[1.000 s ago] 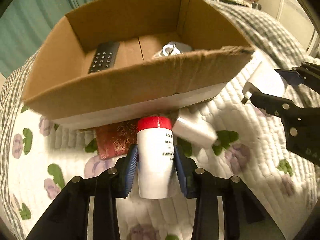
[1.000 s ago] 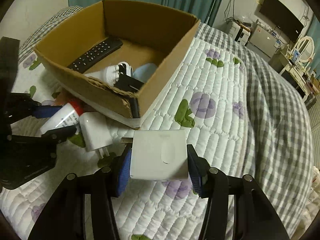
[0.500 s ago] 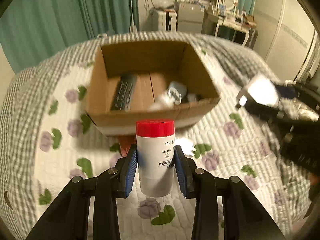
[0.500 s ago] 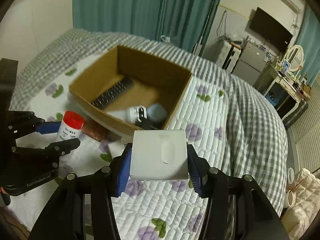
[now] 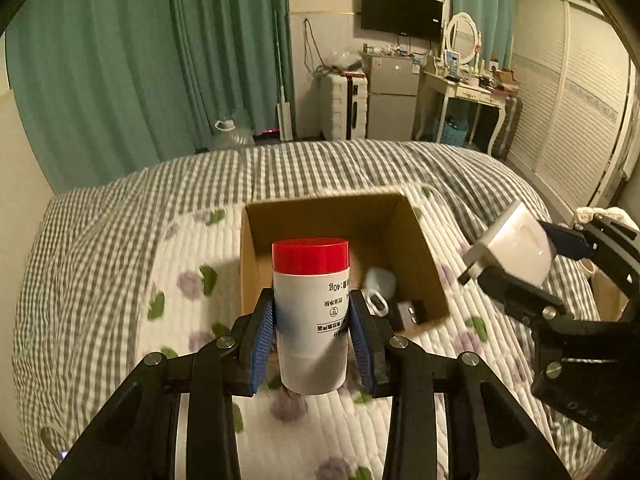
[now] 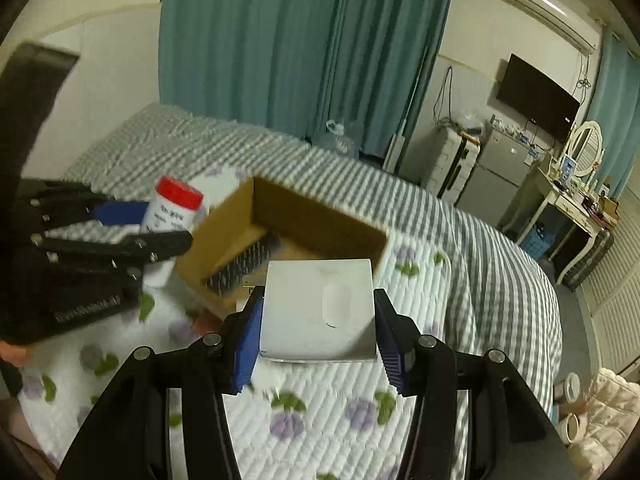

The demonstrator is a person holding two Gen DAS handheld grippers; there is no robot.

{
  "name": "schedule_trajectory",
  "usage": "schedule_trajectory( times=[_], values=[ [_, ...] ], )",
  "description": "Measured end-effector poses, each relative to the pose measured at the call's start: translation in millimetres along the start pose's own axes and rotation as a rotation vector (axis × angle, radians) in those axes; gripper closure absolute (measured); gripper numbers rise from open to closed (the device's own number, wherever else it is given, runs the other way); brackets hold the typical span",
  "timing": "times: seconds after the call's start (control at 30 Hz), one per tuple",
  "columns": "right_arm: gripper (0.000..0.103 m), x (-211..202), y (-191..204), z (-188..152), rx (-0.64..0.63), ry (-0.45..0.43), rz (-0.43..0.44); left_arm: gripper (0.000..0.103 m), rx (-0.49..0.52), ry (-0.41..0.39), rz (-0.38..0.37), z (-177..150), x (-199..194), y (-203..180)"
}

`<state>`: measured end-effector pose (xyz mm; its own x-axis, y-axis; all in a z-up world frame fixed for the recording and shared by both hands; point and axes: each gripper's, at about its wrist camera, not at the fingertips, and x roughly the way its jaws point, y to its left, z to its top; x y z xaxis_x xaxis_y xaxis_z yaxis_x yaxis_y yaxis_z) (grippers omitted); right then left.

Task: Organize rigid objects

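Observation:
My left gripper (image 5: 312,334) is shut on a white bottle with a red cap (image 5: 310,312), held upright high above the bed; it also shows in the right wrist view (image 6: 170,210). My right gripper (image 6: 316,316) is shut on a white square charger plug (image 6: 318,310), also seen in the left wrist view (image 5: 514,250). An open cardboard box (image 5: 420,240) stands on the quilt below and ahead, holding a black remote (image 6: 242,266), a white item (image 5: 378,286) and small dark items (image 5: 414,312).
The bed carries a white flowered quilt (image 5: 188,280) over a grey checked cover (image 5: 320,168). Teal curtains (image 5: 140,60), a small fridge (image 5: 390,96), a dressing table (image 5: 464,88) and a TV (image 5: 402,12) stand beyond the bed.
Both grippers have risen well above the bed with their objects still held. The box now looks smaller and farther below.

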<state>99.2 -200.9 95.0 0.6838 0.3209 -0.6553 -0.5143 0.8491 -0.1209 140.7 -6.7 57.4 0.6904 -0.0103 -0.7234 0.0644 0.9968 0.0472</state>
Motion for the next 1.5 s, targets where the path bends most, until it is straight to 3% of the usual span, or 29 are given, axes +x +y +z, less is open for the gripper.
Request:
schedule_trajectory(
  times=[0.3,0.57,0.73,0.9,0.97,1.23,1.5],
  values=[
    [0.052,70.6,-25.3,30.4,0.074,-0.024,0.003,0.067,0.021,0.025,0.014,33.4,70.2,9.2],
    [0.052,147.3,-49.6,19.5,0.162,0.032,-0.012,0.067,0.036,0.144,-0.036,20.5,155.8,0.6],
    [0.052,172.6,-54.6,9.6,0.177,0.060,-0.002,0.066,0.041,0.170,-0.055,14.5,179.0,-3.2],
    [0.052,176.5,-56.2,6.6,0.175,0.056,-0.001,0.063,0.046,0.163,-0.065,9.5,178.5,-7.1],
    [0.052,173.7,-56.2,6.4,0.182,0.054,-0.001,0.058,0.045,0.140,-0.069,10.9,169.7,-5.7],
    [0.052,160.0,-45.5,16.3,0.177,0.040,-0.008,0.058,0.011,0.076,-0.018,17.1,127.3,25.6],
    [0.052,196.3,-21.4,17.4,0.185,0.087,0.001,0.058,-0.020,0.030,-0.007,6.9,107.5,54.8]
  ],
)
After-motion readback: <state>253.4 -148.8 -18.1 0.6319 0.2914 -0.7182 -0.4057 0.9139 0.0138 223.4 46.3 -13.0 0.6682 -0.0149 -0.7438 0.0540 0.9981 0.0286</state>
